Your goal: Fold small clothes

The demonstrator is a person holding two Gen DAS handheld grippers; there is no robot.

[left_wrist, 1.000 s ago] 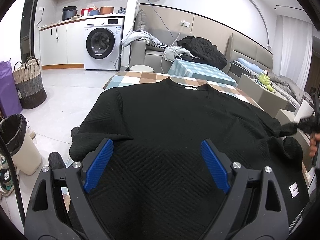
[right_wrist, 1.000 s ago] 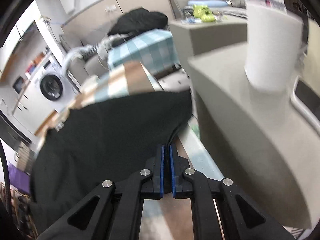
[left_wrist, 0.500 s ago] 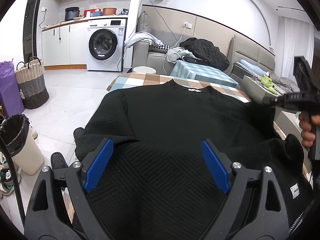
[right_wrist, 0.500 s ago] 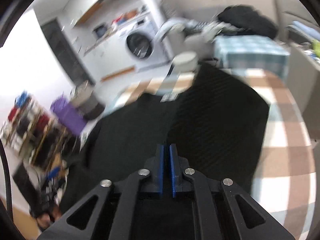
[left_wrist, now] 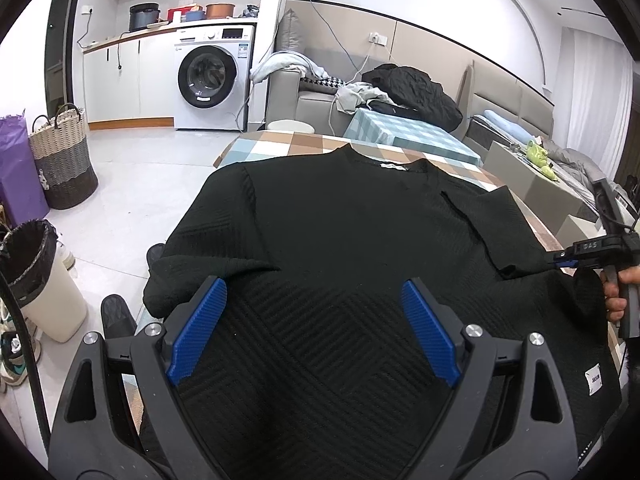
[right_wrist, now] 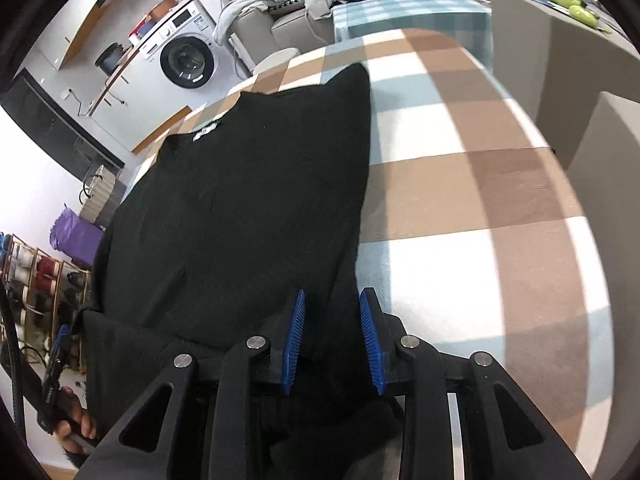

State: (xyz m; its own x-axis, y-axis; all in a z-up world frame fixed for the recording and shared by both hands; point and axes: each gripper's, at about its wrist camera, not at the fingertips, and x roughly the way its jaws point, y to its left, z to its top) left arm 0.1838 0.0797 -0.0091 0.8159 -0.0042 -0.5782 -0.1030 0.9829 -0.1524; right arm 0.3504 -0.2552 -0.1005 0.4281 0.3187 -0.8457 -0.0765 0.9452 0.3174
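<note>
No legible text anywhere.

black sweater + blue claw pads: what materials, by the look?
Black sweater: looks like a thick matte knit, likely cotton or a synthetic blend; raised chevron ribbing shows, and it drapes softly over the table edge.
Left claw pads: appear to be ridged blue rubber or soft plastic, fine grooves, low sheen, on black plastic-looking arms.

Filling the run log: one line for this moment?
stage: right sleeve folded in | left gripper: open over black sweater | right gripper: open, sleeve released | surface: checked tablecloth
</note>
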